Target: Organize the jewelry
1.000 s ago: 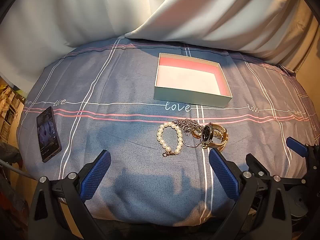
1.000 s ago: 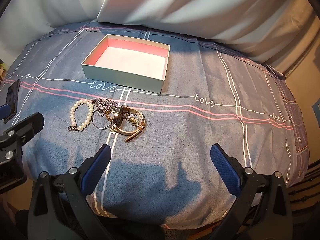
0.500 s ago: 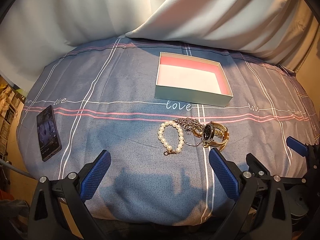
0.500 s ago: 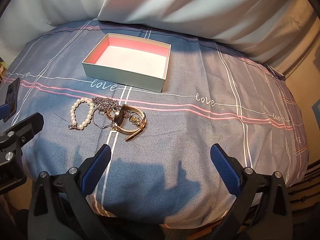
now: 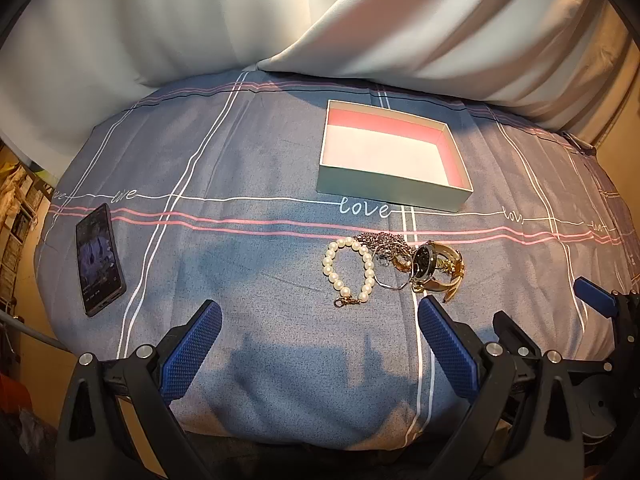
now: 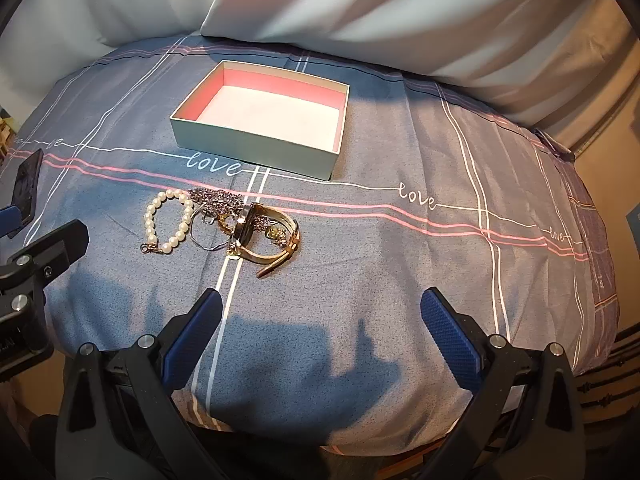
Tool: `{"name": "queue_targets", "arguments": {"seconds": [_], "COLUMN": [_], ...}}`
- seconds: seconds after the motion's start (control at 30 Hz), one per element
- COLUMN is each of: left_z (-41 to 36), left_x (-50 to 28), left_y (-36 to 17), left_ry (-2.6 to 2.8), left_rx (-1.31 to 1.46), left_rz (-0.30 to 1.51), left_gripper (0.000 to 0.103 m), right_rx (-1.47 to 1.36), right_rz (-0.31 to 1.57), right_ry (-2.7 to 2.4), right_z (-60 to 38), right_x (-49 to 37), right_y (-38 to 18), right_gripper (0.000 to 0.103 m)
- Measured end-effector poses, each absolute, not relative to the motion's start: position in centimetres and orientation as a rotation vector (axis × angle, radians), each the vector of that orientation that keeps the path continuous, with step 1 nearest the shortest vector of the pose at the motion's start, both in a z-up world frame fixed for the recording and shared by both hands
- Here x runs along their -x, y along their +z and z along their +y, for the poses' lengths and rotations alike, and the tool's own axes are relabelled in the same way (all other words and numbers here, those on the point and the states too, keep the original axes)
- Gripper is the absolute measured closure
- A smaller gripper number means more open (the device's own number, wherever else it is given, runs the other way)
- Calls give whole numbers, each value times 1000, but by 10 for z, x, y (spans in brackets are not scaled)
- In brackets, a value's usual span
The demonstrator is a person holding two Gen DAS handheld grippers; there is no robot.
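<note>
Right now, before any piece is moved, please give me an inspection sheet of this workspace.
Surface: bed sheet, blue-grey with white and pink lines and the word "love".
Job's things: open box, pink inside, nothing in it; pearl bracelet lies apart on its near side; gold watch, chain and thin ring lie tangled beside the bracelet.
Clutter: phone at the left edge of the bed.
Grippers: left tongs open, holding nothing; right tongs open, holding nothing.
Cables: nothing seen.
Surroundings: white pillows behind the box.
</note>
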State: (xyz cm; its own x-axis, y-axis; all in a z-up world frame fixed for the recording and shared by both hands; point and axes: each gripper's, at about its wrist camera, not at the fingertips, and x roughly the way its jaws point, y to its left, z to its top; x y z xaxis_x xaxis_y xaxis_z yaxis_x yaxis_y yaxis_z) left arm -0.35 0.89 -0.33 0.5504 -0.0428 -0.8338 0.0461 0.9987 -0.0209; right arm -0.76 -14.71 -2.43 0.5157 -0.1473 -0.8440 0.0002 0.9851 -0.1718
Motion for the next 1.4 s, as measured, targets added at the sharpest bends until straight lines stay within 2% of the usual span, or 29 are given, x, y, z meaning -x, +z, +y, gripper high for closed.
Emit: {"name": "queue_targets", "arguments": {"seconds": [1.0,1.1,1.4], "left_z": [10,13,0], "left_x": [4,-6,-61], "left_y": [-2,-17,-106], "left_ry": [-39,-61,-171], "left_rx": [-7,4,-197], "left_rz": [987,1023,1093], "left_gripper": [6,6,6], "right_rx": [154,142,142], "right_rz": [1005,1009,1128], "right_ry": [-82,-47,23], "right_z": [-147,-150,-164], "right_x": [10,4,-36], "right_y": [-22,-32,-103], "right_gripper": [5,5,5]}}
